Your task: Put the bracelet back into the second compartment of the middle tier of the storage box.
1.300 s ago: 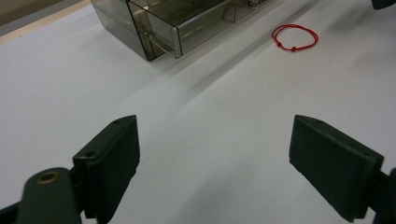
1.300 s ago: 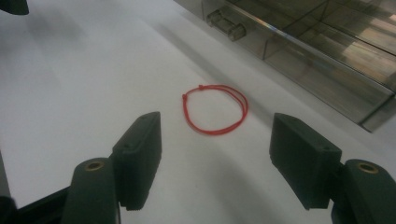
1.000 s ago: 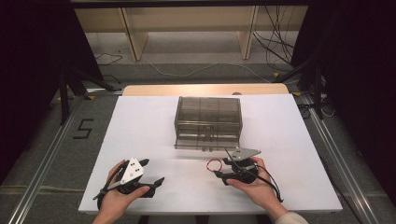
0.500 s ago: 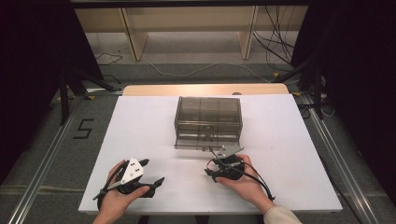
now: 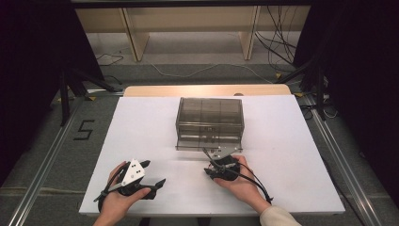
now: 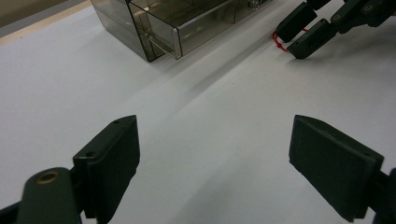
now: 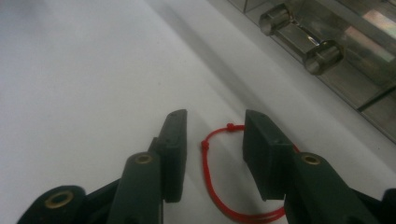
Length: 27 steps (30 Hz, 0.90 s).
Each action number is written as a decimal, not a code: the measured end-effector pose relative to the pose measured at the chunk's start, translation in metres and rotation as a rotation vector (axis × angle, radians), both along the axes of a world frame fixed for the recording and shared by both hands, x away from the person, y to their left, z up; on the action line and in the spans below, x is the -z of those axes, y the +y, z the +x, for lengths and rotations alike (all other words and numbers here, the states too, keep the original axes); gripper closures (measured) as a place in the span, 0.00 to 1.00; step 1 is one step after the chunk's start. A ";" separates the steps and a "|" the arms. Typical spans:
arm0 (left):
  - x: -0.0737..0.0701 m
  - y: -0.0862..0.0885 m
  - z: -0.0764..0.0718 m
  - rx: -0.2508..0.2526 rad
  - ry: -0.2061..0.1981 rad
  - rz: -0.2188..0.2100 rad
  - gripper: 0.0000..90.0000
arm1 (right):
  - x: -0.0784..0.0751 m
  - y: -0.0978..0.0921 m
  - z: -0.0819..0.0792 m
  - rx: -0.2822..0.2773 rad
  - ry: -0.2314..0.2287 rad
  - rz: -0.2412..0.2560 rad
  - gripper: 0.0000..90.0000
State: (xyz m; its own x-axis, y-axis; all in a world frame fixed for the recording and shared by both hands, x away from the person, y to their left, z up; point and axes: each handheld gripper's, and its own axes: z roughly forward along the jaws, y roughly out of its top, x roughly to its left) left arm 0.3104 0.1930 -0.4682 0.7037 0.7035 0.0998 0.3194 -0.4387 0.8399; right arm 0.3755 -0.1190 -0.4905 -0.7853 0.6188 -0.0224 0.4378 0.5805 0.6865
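Observation:
A red string loop [image 7: 224,163] lies flat on the white table [image 5: 155,122], just in front of a smoky clear drawer box [image 5: 210,115]. My right gripper [image 7: 212,149] is low over the loop, open, with one jaw on each side of the string. From the left gripper view I see the loop [image 6: 279,41] under the right gripper [image 6: 299,35]. In the high view the right gripper [image 5: 211,172] sits near the box's front. My left gripper [image 6: 215,154] is wide open over bare table and holds nothing; the high view shows this left gripper [image 5: 154,172] at the front left.
The box's lowest drawer [image 5: 209,141] stands pulled out a little, and its clear handle [image 7: 299,37] is close beyond the right jaws. A wooden strip [image 5: 207,90] borders the table's far edge. Metal rails [image 5: 42,160] run along both sides.
My right gripper has moved left and a little toward the box, coming down over the red loop that lay beside it. The left gripper has stayed put.

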 end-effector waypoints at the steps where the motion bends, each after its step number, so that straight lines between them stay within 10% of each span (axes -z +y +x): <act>1: 0.000 0.000 0.000 0.000 0.000 0.001 0.18 | 0.000 0.000 0.000 -0.001 0.000 0.002 0.72; 27: 0.000 0.000 0.000 0.003 -0.002 -0.003 0.18 | 0.000 0.005 0.005 0.015 0.042 0.030 0.98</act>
State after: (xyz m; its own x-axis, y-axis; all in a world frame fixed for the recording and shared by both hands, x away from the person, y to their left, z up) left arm 0.3107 0.1934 -0.4683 0.7058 0.7015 0.0985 0.3167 -0.4369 0.8419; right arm 0.3807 -0.1135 -0.4908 -0.7759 0.6302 0.0290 0.4749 0.5532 0.6844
